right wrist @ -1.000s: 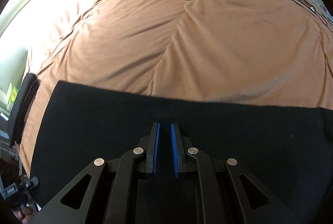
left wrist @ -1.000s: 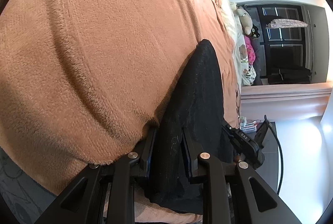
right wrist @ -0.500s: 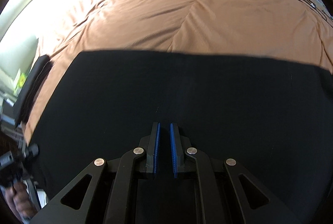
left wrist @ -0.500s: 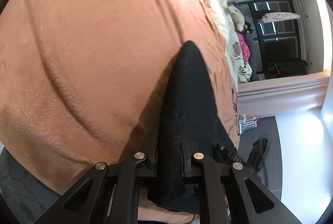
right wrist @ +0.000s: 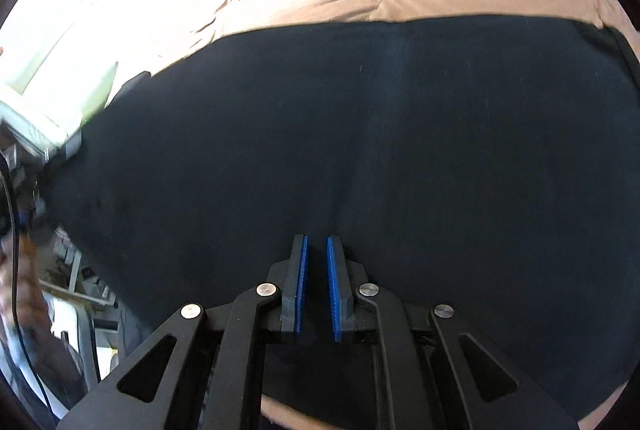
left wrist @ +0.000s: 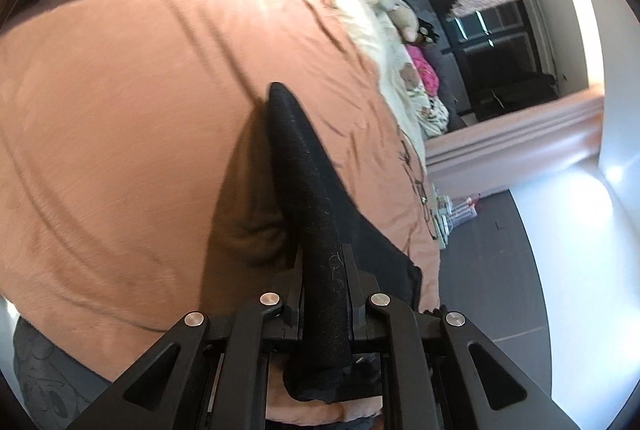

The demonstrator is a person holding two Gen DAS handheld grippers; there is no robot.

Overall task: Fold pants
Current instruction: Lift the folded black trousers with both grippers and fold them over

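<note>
So the black pants (right wrist: pixel 360 150) are on the bed, lying over a peach-brown fleece blanket (left wrist: pixel 140 110), and both grippers have hold of them. The left gripper (left wrist: pixel 325 294) has its fingers clamped on a bunched edge of the fabric; its jaws have just been closing, and the cloth sits pinched right between them, rising in a dark ridge that runs away from the fingers and tapers to a point on the blanket. The part of the pants near that gripper looks lifted off the bed, with a shadow under it on the left side. Over in the right wrist view, the pants spread out as one wide flat sheet filling most of the picture, with the blanket showing beyond the far edge. The right gripper (right wrist: pixel 316 286) has its blue pads (right wrist: pixel 301 286) drawn close with only a narrow dark gap between them, and black cloth runs into that gap, so it's clamped on the pants too. A stuffed toy (left wrist: pixel 404 18) sits at the far end of the bed near some floral bedding (left wrist: pixel 430 106), and there's a dark window (left wrist: pixel 492 42) beyond.
</note>
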